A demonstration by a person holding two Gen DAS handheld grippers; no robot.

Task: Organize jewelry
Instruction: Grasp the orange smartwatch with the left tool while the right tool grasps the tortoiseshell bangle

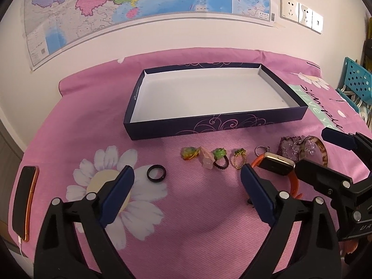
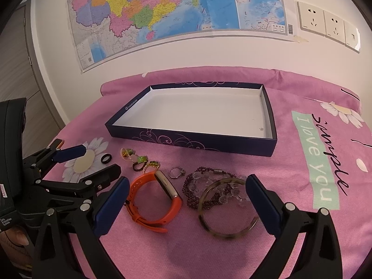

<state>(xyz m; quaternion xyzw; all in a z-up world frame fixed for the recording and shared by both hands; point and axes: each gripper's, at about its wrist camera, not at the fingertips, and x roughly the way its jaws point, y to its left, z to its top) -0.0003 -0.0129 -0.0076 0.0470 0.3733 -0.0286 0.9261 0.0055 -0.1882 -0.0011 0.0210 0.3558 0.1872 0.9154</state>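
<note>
A shallow dark blue box with a white inside stands empty on the pink bedspread. In front of it lies a row of jewelry: a black ring, several green and pink rings, a silver ring, an orange watch, bead bracelets and a brown bangle. My left gripper is open and empty, just short of the rings. My right gripper is open and empty over the watch and bangle.
A phone with an orange edge lies at the left on the bedspread. A map and wall sockets hang on the wall behind. A teal perforated basket stands at the far right. The right gripper shows in the left wrist view.
</note>
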